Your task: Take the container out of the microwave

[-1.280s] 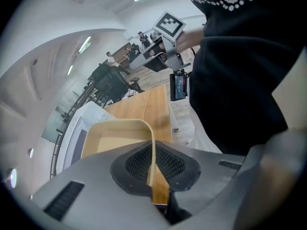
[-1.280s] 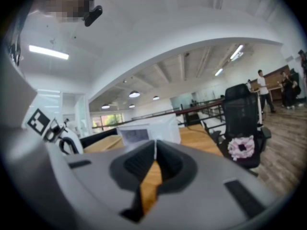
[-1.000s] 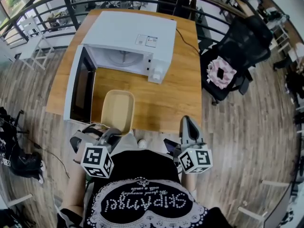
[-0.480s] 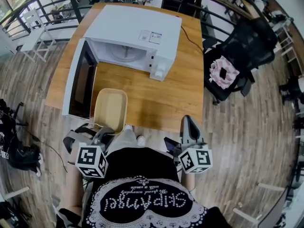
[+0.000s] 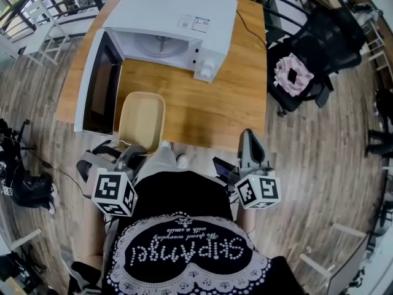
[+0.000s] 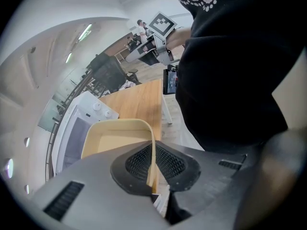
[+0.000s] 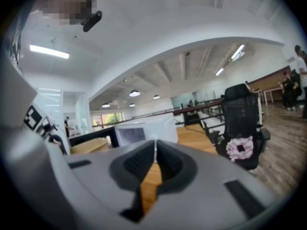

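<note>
Wood-plank floor [image 5: 319, 165], black office chair [image 5: 336, 42], dark railing [image 7: 200, 105], perhaps windows [image 7: 108, 118] beyond.

Three views: one from our head, one riding each gripper.
From overhead we look steeply down on the table [image 5: 233, 103], with the microwave [image 5: 172, 11] at its far side. The camera on the left gripper [image 6: 152, 169] sits close behind the jaws, tilted down at the rim of the container [image 6: 112, 139], with table and microwave beyond. The camera on the right gripper [image 7: 154, 150] looks nearly level across the table to the microwave and black chair [image 7: 242, 109]. All three share table and microwave.
</note>
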A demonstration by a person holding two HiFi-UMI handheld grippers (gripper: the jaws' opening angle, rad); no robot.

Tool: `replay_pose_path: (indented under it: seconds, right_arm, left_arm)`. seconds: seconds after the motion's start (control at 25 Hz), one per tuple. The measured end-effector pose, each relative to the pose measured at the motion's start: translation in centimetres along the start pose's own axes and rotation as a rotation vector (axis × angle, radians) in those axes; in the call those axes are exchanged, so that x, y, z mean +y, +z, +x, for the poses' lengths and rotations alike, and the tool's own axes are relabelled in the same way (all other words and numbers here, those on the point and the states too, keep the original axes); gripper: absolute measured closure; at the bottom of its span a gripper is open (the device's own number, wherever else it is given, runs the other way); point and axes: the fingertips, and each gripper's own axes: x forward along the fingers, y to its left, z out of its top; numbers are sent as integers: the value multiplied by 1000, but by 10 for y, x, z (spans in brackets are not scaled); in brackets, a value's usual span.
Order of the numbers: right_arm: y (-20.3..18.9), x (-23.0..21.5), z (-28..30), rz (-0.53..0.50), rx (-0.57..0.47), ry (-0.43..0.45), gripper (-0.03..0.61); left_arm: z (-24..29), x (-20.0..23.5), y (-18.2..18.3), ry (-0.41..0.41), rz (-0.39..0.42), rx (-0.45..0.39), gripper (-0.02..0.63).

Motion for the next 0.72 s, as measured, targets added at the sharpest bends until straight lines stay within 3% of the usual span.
replay_pose_path:
  seconds: [0.72]
  right_arm:
    - [0,-18,-8,16,-26,-56,545]
  left_arm:
    - [-1,1,2,-1,10,-6,577]
